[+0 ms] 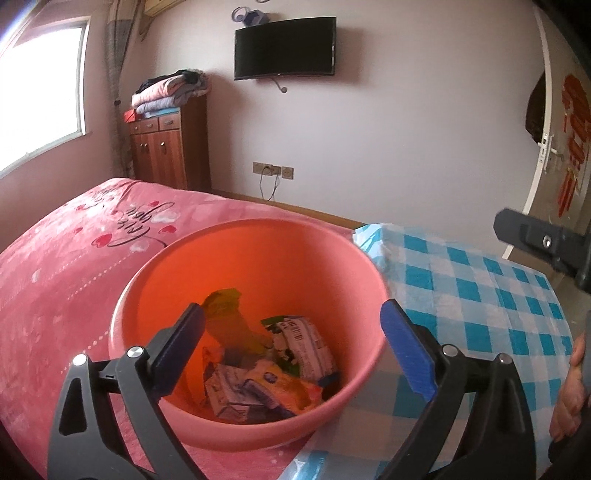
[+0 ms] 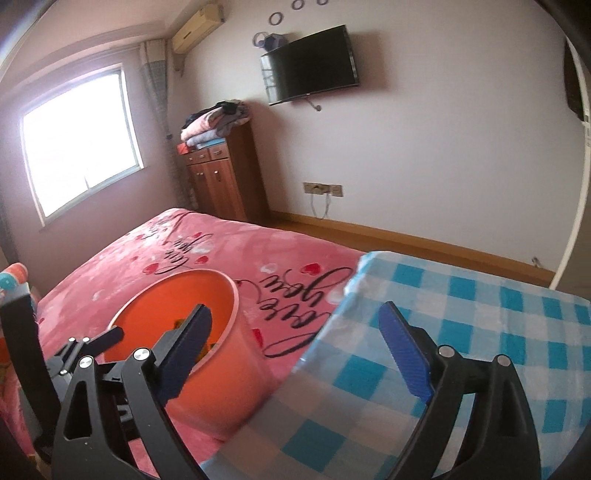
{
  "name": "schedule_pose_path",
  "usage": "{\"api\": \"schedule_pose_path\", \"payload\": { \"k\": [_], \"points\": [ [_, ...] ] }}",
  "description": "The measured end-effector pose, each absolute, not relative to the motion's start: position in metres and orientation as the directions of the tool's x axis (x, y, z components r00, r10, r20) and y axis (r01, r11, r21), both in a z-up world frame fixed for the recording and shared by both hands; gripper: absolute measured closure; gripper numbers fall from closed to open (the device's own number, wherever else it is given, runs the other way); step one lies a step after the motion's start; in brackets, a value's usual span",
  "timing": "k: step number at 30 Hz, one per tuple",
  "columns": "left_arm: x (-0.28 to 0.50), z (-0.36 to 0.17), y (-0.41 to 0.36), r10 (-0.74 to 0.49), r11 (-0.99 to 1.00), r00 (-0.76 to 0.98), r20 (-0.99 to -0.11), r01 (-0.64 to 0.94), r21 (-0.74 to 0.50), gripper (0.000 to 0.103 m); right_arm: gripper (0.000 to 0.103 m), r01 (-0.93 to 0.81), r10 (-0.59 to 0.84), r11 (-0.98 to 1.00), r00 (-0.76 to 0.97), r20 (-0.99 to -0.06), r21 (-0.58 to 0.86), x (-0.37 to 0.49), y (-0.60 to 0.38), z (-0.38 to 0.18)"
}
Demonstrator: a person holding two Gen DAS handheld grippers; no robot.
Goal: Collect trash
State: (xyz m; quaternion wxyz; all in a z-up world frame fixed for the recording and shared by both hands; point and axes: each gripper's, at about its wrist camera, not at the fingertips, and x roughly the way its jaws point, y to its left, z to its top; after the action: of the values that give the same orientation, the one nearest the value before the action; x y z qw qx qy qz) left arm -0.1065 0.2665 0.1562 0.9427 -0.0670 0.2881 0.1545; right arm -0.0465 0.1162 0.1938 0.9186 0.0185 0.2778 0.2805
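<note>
Left wrist view looks down into the pink bucket [image 1: 251,280], round smooth plastic, sitting on the pink bedspread [image 1: 55,266] and touching the edge of the checked tablecloth [image 1: 480,280] at 3 o'clock. Only this view shows the bucket's contents: crumpled trash wrappers [image 1: 266,369] at the bottom, with yellow-green, white printed and orange pieces piled together. Left gripper [image 1: 291,350] has its jaws wide apart, holding nothing, hanging over the bucket mouth.

Right wrist view puts the bucket [image 2: 221,354] at 8 o'clock, side wall visible, inside mostly hidden. Right gripper [image 2: 295,347] has jaws spread wide, empty, over the cloth edge. This view also shows the air conditioner [image 2: 197,26] and the window [image 2: 81,136]. Bedspread is fuzzy with hearts and script; tablecloth is glossy blue-white check. Flat black TV [image 1: 284,48] on wall at 12 o'clock.
</note>
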Motion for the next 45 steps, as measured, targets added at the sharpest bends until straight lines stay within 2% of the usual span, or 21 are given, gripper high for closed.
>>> {"api": "schedule_pose_path", "payload": {
  "k": [17, 29, 45],
  "points": [
    [-0.102, 0.172, 0.182, 0.147, 0.981, 0.844, -0.517, -0.191, -0.033, 0.004, 0.012, -0.339, 0.35, 0.934, 0.801, -0.486, 0.113, -0.073, 0.018, 0.182],
    [-0.093, 0.165, 0.118, 0.067, 0.996, 0.848, -0.526, -0.089, -0.017, 0.004, 0.01, -0.207, 0.24, 0.971, 0.842, -0.483, 0.122, -0.093, -0.055, 0.171],
    [-0.089, 0.145, 0.048, -0.062, 0.998, 0.828, -0.558, 0.047, -0.04, 0.004, 0.009, -0.035, 0.055, 0.998, 0.874, -0.483, 0.049, -0.132, -0.125, 0.15]
  ]
}}
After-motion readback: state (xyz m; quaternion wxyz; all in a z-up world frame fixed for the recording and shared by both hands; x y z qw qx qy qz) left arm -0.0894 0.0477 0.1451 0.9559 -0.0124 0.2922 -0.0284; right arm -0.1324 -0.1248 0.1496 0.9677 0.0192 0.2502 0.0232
